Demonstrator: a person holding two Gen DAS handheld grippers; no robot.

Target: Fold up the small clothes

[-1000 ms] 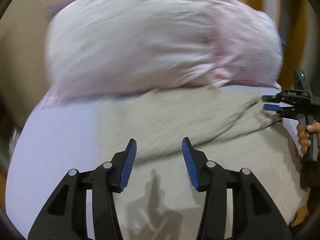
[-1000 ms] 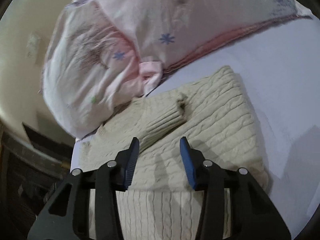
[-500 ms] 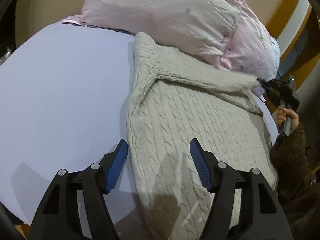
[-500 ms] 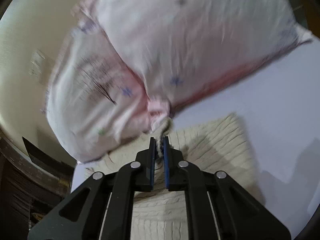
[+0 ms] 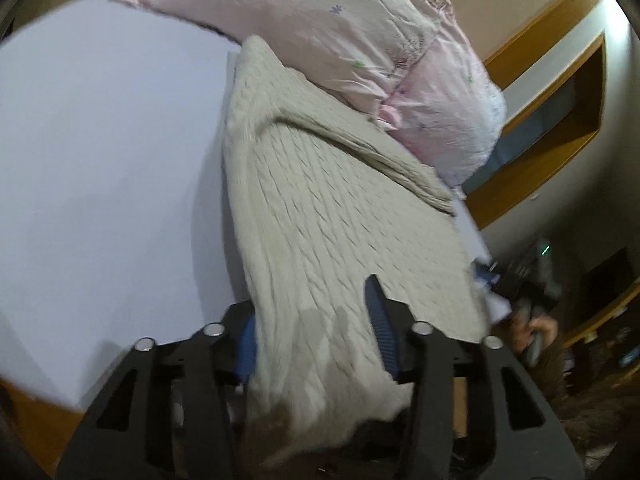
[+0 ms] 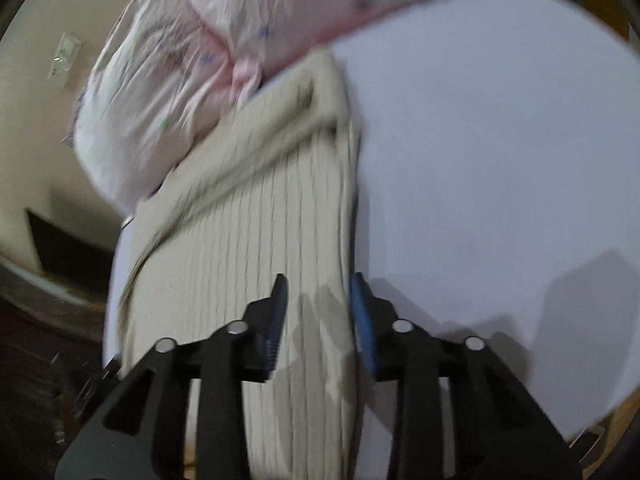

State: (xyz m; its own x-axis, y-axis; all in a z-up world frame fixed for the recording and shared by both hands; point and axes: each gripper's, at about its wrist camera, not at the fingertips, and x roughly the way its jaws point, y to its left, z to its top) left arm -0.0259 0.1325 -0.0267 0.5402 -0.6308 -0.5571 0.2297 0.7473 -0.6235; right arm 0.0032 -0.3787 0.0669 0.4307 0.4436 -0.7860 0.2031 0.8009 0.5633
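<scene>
- sweater (image 5: 328, 216), cream cable knit, lying on a pale lilac bed sheet (image 5: 100, 160) with its far end touching a pink floral pillow (image 5: 360, 40); near hem hanging over the bed edge toward both cameras.
- looking thick, soft and floppy, likely light enough for two pinches but apt to sag and stretch between them; knit offering good friction, nothing fragile.
- showing one sleeve (image 5: 360, 148) already folded across the chest, a loose layer likely to slide if lifted carelessly.
- straddling the left hem corner: left gripper (image 5: 312, 336), fingers spread wide around the cloth, not yet pinching.
- straddling the sweater's other side edge: right gripper (image 6: 318, 316), fingers parted with a strip of knit between them, not clamped.
- suggesting holds at the two hem corners, through every layer, for carrying the hem up toward the pillow end.
- counting: one sweater, one pillow, two grippers.
</scene>
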